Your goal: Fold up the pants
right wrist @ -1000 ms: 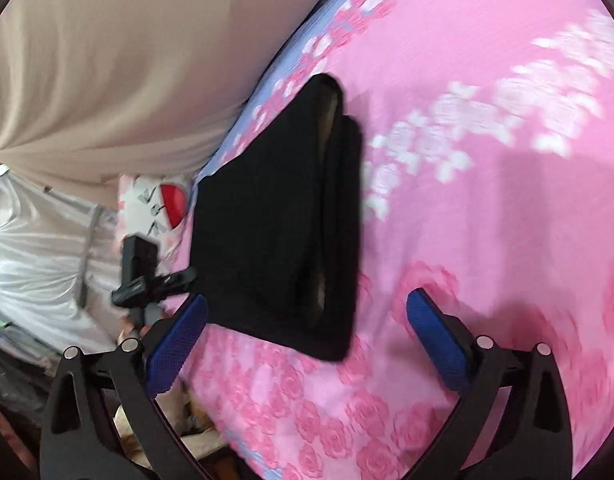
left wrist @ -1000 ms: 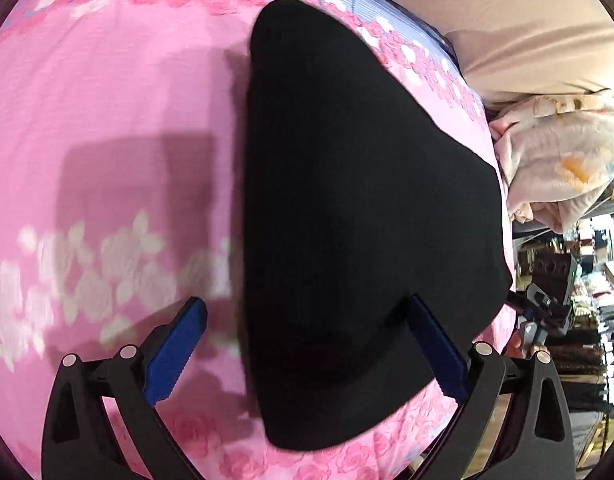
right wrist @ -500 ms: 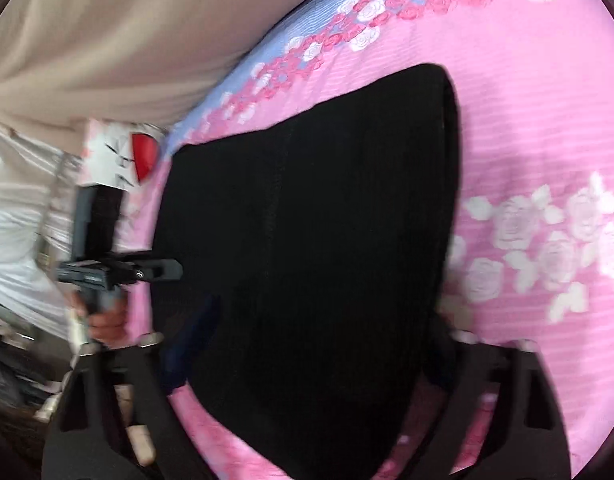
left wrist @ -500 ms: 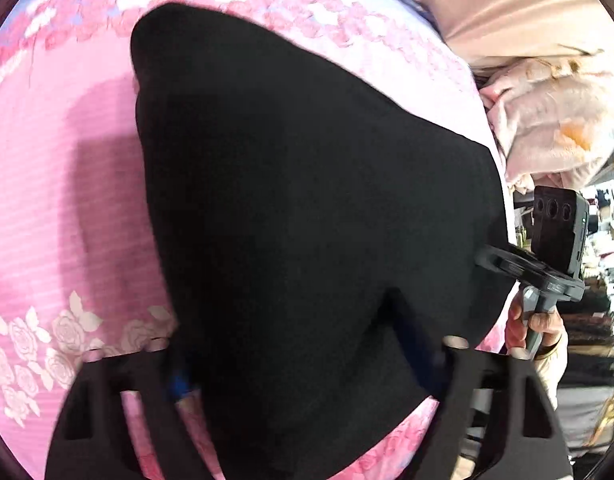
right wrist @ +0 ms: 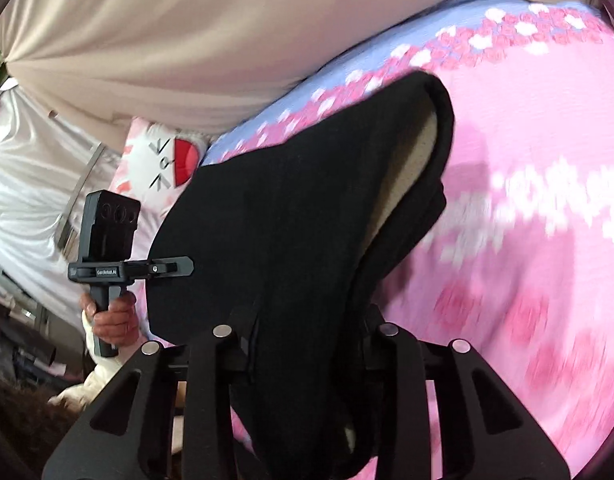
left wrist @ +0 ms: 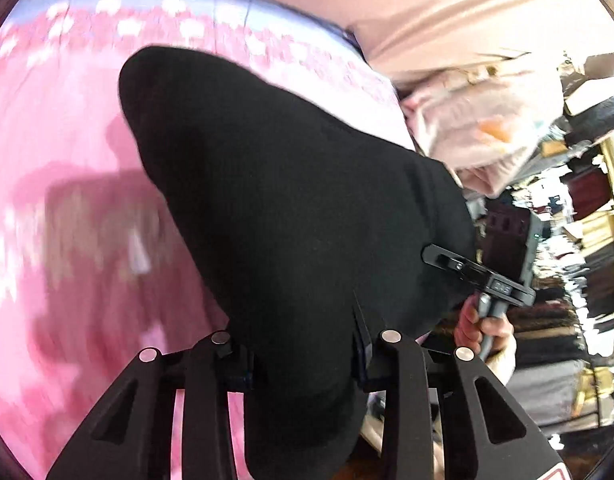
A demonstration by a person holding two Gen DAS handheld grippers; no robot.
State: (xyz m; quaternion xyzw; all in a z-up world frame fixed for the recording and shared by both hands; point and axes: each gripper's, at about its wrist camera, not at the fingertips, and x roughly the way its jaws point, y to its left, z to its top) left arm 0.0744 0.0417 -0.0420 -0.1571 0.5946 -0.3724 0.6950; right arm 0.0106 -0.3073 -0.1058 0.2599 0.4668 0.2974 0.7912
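Note:
The black pants (left wrist: 291, 208) lie folded on a pink flowered bedsheet (left wrist: 67, 152). My left gripper (left wrist: 303, 360) is shut on their near edge, with the cloth bunched between the jaws. My right gripper (right wrist: 307, 352) is shut on the other near corner of the black pants (right wrist: 291, 216), whose pale lining (right wrist: 411, 168) shows along the folded side. The near end is lifted off the sheet (right wrist: 527, 160). Each gripper shows in the other's view: the right one (left wrist: 495, 280) held in a hand, the left one (right wrist: 107, 256) likewise.
A beige curtain (right wrist: 187, 32) hangs behind the bed. A white and red pillow (right wrist: 167, 160) lies at the bed's edge. Pale bundled bedding (left wrist: 487, 128) sits past the sheet, with cluttered shelves (left wrist: 587, 280) beyond.
Both grippers went from open above the sheet to down onto the pants' near edge and closed on it. The near end of the pants now rises off the sheet.

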